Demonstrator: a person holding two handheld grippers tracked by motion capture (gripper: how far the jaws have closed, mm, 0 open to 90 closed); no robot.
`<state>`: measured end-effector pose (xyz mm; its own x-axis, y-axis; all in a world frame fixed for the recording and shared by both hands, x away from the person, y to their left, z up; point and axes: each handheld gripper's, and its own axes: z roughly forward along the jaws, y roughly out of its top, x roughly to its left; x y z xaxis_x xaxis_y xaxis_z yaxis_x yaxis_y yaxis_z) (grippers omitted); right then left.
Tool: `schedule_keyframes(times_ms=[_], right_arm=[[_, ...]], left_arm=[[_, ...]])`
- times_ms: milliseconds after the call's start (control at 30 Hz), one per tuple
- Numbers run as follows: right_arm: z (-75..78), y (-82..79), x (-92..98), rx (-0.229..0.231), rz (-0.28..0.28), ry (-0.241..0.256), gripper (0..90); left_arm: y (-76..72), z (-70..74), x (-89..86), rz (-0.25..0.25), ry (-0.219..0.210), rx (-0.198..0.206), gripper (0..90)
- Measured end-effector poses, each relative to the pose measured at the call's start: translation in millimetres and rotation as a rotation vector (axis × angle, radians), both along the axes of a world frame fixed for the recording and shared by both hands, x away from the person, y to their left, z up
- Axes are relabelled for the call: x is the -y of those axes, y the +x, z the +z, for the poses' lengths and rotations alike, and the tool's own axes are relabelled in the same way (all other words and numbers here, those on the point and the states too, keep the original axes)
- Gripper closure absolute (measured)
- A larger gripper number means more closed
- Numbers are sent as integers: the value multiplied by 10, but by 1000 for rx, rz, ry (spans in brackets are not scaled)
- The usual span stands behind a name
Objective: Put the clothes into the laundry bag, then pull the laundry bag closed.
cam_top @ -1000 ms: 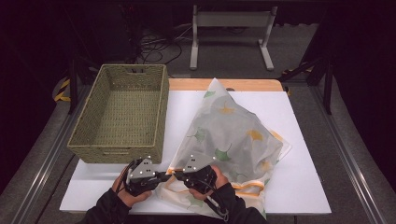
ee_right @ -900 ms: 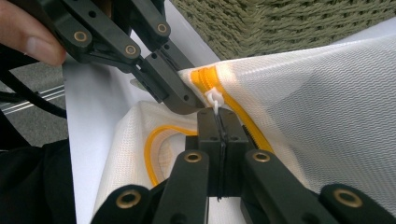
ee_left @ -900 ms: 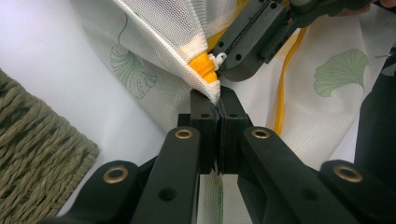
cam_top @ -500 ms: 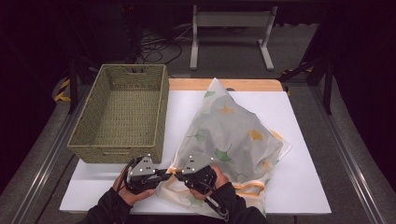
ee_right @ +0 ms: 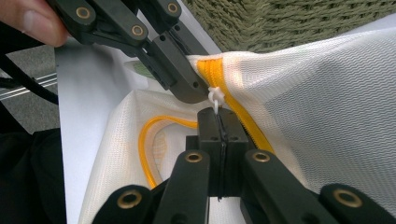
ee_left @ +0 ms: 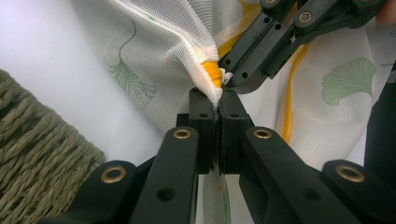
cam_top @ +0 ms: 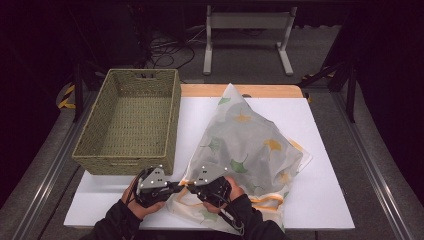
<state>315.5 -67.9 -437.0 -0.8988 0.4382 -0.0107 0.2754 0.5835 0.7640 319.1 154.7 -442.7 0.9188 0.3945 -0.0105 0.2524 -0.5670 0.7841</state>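
Note:
A white mesh bag point(cam_top: 250, 140) printed with green and yellow leaves lies on the white table, its orange zipper point(ee_right: 210, 70) along the near edge. My left gripper point(cam_top: 175, 186) is shut on the bag's fabric at the zipper's end point(ee_left: 211, 74), with cloth bunched between its tips point(ee_left: 217, 100). Right beside it, my right gripper point(cam_top: 192, 186) is shut on the small white zipper pull point(ee_right: 215, 98), which sticks out above its tips point(ee_right: 218, 116). The two grippers face each other and almost touch. A hand holds each gripper at the table's near edge.
An empty woven basket point(cam_top: 132, 120) stands on the left of the table, its near wall just beyond my left gripper. The white table top point(cam_top: 325, 150) shows bare to the right of the bag. A metal stand point(cam_top: 247, 30) is on the floor behind.

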Motion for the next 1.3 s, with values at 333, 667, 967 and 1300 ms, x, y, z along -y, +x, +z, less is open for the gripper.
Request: schedule_keyframes(times_ms=[333,667,967,1300], right_arm=[[-12,4,-2,-4,-6,-4,900],[1,21,-31,4,-14,-21,900],[-13,11,26,-4,-36,-41,900],[7,28,174,-21,-62,-85,900]], left_arm=[[-1,-19,21,25,18,0,868],[-3,1,-8,49,-5,-3,871],[-9,64,-86,92,-58,-2,872],[31,115,-265,186,-90,14,873]])
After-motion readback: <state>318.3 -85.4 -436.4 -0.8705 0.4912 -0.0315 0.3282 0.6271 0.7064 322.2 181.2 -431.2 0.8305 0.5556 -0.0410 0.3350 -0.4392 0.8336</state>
